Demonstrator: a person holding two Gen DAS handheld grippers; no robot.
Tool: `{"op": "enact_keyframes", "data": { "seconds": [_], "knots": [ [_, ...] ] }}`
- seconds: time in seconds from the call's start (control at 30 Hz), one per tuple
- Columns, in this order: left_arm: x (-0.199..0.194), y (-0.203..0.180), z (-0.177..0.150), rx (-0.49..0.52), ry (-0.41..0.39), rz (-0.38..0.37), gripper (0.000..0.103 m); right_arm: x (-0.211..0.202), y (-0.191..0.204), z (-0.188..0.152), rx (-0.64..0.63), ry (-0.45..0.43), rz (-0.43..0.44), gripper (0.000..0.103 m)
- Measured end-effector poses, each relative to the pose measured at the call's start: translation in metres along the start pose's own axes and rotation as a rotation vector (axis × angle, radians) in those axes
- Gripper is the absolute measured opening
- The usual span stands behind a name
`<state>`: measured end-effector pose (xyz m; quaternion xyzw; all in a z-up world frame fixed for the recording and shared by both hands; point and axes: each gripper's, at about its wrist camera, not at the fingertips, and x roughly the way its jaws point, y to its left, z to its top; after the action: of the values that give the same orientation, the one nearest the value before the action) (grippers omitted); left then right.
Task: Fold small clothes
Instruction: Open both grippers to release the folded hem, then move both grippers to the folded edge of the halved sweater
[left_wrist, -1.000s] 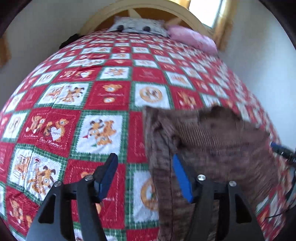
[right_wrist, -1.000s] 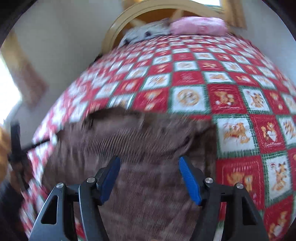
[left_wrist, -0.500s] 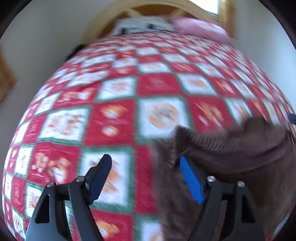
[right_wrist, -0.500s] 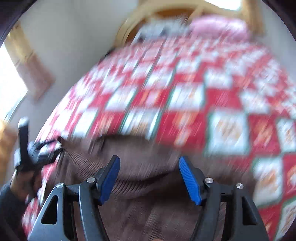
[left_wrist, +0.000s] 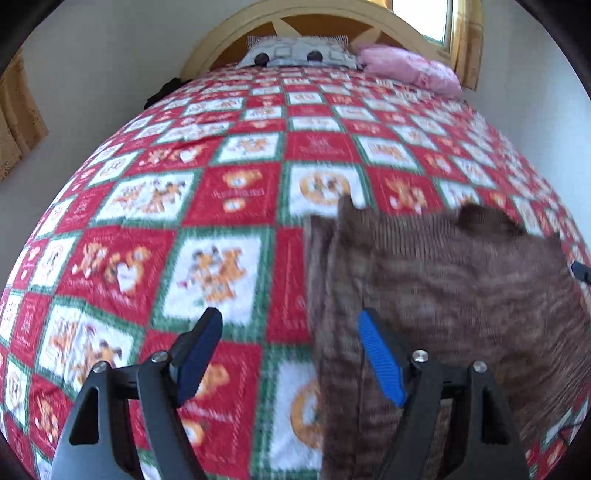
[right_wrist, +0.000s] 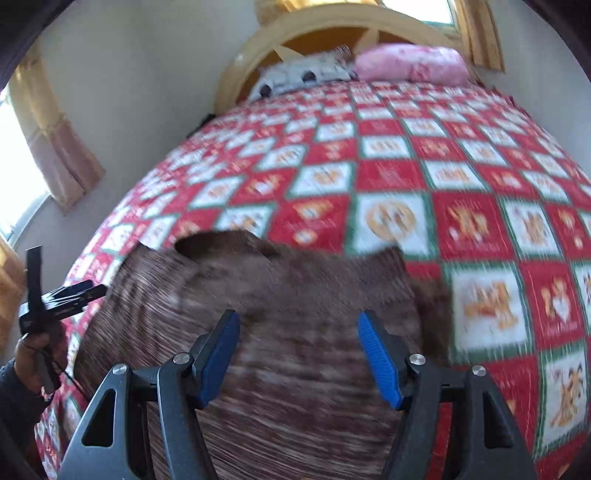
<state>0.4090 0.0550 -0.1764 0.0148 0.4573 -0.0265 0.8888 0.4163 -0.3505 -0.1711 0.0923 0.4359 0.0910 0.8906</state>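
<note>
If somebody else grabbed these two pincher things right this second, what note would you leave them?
Left gripper: open, holding nothing, beside the left edge of the brown knit garment.
Right gripper: open, holding nothing, over the garment's middle.
The garment lies on the patchwork quilt near the foot of the bed; whether it has been folded is unclear in the blur.
Left to do: grip an edge and fold it.

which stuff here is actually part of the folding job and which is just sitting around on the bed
Part of the job:
brown ribbed garment, spread on the quilt
left gripper, open
right gripper, open, over the garment

Just lying about:
pink pillow
grey patterned pillow
wooden headboard
</note>
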Motion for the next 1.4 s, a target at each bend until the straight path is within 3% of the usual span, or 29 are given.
{"op": "enact_keyframes", "data": {
  "seconds": [0.07, 0.23, 0.47, 0.6, 0.67, 0.73, 0.83, 0.97, 1.1, 1.17, 1.2, 1.27, 1.4],
  "knots": [
    [0.005, -0.003, -0.010, 0.007, 0.028, 0.007, 0.079, 0.010, -0.021, -0.008, 0.073, 0.059, -0.060, 0.067],
    [-0.015, 0.010, -0.035, -0.040, 0.007, -0.020, 0.080, -0.025, -0.037, -0.029, 0.167, -0.005, -0.041, 0.067],
    [-0.039, 0.015, -0.071, -0.023, -0.036, -0.010, 0.087, -0.078, -0.002, -0.090, 0.083, -0.013, 0.034, 0.067],
    [-0.037, 0.014, -0.078, -0.020, -0.026, -0.008, 0.093, -0.075, 0.005, -0.119, 0.049, 0.024, 0.022, 0.067],
    [-0.032, 0.013, -0.082, -0.015, -0.006, 0.011, 0.099, -0.073, 0.001, -0.126, 0.049, 0.006, -0.023, 0.064],
    [-0.033, 0.016, -0.088, -0.035, 0.008, 0.004, 0.100, -0.076, -0.003, -0.127, 0.068, -0.006, -0.078, 0.064],
    [-0.035, 0.019, -0.097, -0.047, -0.003, -0.014, 0.102, -0.092, -0.008, -0.128, 0.137, -0.066, -0.056, 0.064],
    [-0.036, 0.021, -0.101, -0.060, -0.019, -0.028, 0.103, -0.106, 0.011, -0.132, 0.069, -0.128, -0.057, 0.064],
    [-0.036, 0.018, -0.103, -0.050, -0.028, -0.013, 0.103, -0.104, 0.033, -0.137, -0.027, -0.135, -0.037, 0.064],
    [-0.036, 0.017, -0.104, -0.048, -0.030, -0.011, 0.103, -0.108, 0.041, -0.139, -0.055, -0.154, 0.023, 0.064],
    [-0.036, 0.018, -0.104, -0.050, -0.029, -0.016, 0.103, -0.108, 0.045, -0.139, -0.067, -0.151, 0.037, 0.064],
    [-0.035, 0.021, -0.104, -0.062, -0.027, -0.033, 0.103, -0.102, 0.047, -0.139, -0.072, -0.125, -0.019, 0.064],
    [-0.036, 0.020, -0.106, -0.061, -0.033, -0.031, 0.103, -0.078, 0.022, -0.140, 0.038, -0.027, -0.040, 0.062]
  ]
}}
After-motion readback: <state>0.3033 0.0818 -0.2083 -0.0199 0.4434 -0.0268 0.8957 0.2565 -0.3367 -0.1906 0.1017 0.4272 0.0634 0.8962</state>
